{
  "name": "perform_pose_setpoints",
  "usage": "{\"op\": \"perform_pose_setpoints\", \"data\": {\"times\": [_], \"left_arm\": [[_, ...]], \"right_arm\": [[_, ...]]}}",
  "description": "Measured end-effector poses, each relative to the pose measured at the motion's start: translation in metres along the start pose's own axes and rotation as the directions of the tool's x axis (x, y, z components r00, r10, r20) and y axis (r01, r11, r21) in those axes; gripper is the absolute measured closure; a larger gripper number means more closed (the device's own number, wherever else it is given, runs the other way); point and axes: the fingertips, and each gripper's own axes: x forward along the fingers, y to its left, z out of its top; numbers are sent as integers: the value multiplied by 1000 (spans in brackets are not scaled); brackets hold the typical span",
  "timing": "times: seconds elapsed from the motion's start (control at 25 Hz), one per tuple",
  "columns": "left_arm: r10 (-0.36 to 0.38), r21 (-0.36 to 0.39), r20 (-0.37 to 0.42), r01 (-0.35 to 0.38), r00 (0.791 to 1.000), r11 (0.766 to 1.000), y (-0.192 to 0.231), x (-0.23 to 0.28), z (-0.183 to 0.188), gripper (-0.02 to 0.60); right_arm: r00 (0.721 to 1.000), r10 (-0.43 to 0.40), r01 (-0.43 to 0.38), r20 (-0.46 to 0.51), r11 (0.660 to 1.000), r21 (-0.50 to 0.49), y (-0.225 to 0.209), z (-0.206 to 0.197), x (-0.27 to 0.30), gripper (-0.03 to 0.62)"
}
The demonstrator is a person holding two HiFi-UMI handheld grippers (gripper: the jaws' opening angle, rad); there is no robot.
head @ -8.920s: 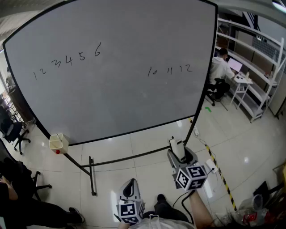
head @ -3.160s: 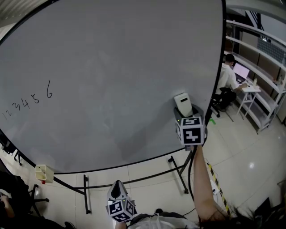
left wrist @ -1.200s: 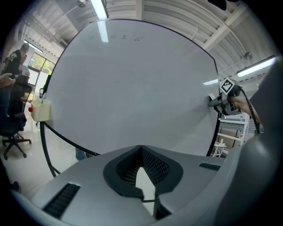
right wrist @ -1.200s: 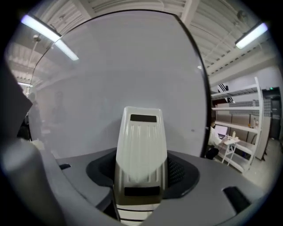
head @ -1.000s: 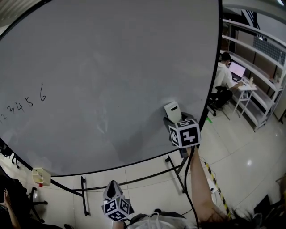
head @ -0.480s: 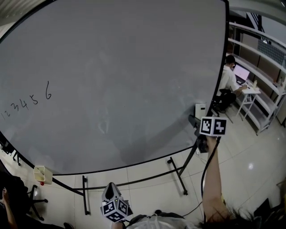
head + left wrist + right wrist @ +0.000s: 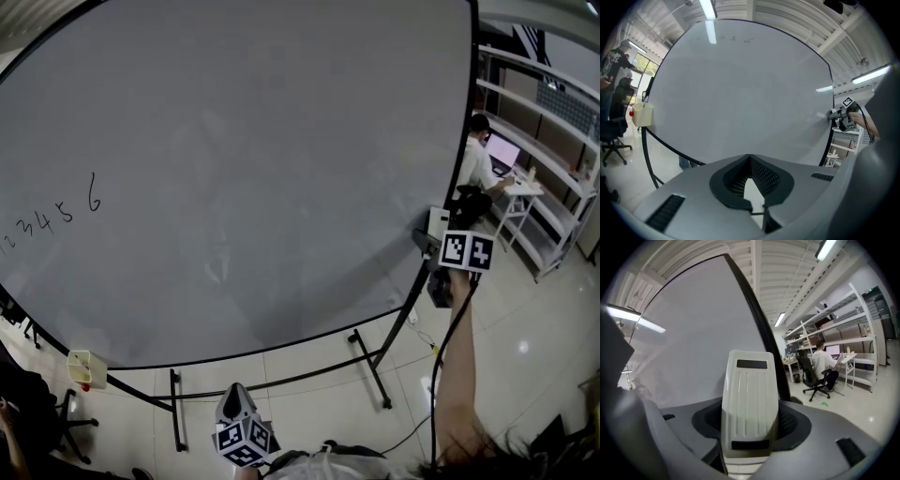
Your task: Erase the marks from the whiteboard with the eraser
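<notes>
The big whiteboard (image 7: pixel 244 169) fills the head view. Handwritten digits up to 6 (image 7: pixel 58 214) remain at its left; its right half is bare. My right gripper (image 7: pixel 435 236) is shut on the white eraser (image 7: pixel 438 221) at the board's black right edge. In the right gripper view the ribbed eraser (image 7: pixel 749 399) stands upright between the jaws beside the board's frame (image 7: pixel 757 324). My left gripper (image 7: pixel 238 409) hangs low by my body, away from the board. The left gripper view has its jaws (image 7: pixel 751 187) together with nothing held, and the digits (image 7: pixel 733 38) faint at the top.
A small cream box (image 7: pixel 84 368) hangs on the board's lower left frame. The stand's legs (image 7: pixel 370 366) spread on the tiled floor. A person sits at a desk (image 7: pixel 480 159) beside white shelving (image 7: pixel 553 150) on the right. People and an office chair (image 7: pixel 611 136) are at the left.
My right gripper has carried the eraser rightward along the board to its right edge. The 10 11 12 seen at first are gone. The left gripper has hardly moved.
</notes>
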Motion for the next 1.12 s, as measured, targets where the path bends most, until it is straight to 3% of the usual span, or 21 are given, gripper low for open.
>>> {"op": "perform_pose_setpoints", "data": {"times": [0.16,0.24,0.36,0.48,0.56,0.64,0.76,0.88,0.96,1.04,1.12], "left_arm": [[6,-13,10,-6,1000,1000,1,2,3,578],[3,-11,10,-3,1000,1000,-1,2,3,578],[0,-3,2,0,1000,1000,-3,1,0,578],[-3,2,-3,3,1000,1000,-4,1,-2,578],[-8,22,3,8,1000,1000,-7,1,-1,578],[-23,82,14,22,1000,996,-16,1,2,578],[-95,176,21,90,995,980,-46,-1,4,578],[-170,209,9,164,985,964,-72,-3,0,578],[-189,215,7,183,982,959,-79,-7,-1,578],[-185,211,18,177,983,961,-76,-11,2,578],[-160,208,31,150,987,966,-64,-14,5,578]], "right_arm": [[984,-25,21,-176,999,-24,-5,-80,23,321],[980,-42,36,-193,999,-33,-11,-88,23,322],[994,-67,60,-85,995,-77,-7,-37,7,322],[997,-46,53,60,990,-130,27,27,-14,321],[995,-17,33,101,986,-161,60,41,-18,322],[995,-6,26,98,979,-204,94,28,-12,322],[997,-45,63,62,939,-338,134,-8,-3,325],[1000,28,-31,-13,903,-429,202,-52,10,324],[998,50,-60,-33,848,-526,243,-72,12,324],[997,74,-69,-16,812,-580,269,-69,6,324],[995,96,-57,38,818,-573,284,-41,-4,324]]}}
